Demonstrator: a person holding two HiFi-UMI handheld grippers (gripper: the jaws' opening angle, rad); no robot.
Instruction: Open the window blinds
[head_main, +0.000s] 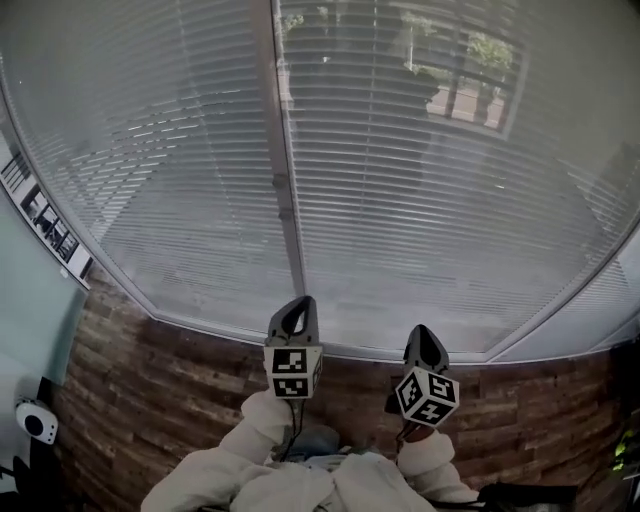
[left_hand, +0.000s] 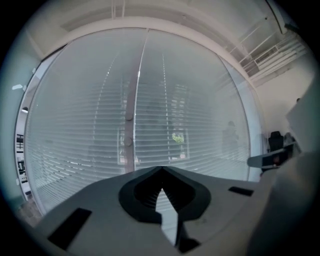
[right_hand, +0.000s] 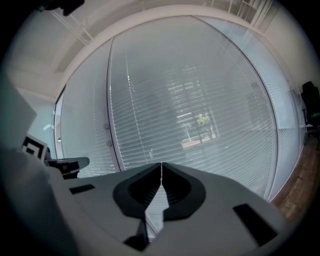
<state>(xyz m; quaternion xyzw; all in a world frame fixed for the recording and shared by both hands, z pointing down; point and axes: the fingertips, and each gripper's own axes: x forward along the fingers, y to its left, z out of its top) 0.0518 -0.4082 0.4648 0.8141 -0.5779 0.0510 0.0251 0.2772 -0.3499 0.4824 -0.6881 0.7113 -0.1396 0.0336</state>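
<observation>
The window blinds (head_main: 420, 210) hang lowered over a wide window and cover both panes, one on each side of a pale upright frame post (head_main: 285, 190). They stand straight ahead of both grippers and well apart from them. The slats lie level and close-set. A green tree (head_main: 488, 48) and a building show hazily through them, so the slats seem to be tilted partly open, though the haze makes this hard to judge.

Below the sill runs a brown plank-patterned wall (head_main: 180, 390). The left gripper (head_main: 297, 306) and the right gripper (head_main: 422, 334) are held up side by side in front of this wall, near each other but not touching, and both point toward the glass. White sleeves (head_main: 260, 470) show behind them.

In the left gripper view the jaws are together at the tips, with nothing between them. In the right gripper view the jaws also meet, with only a thin seam at the tips, and they are empty too.
</observation>
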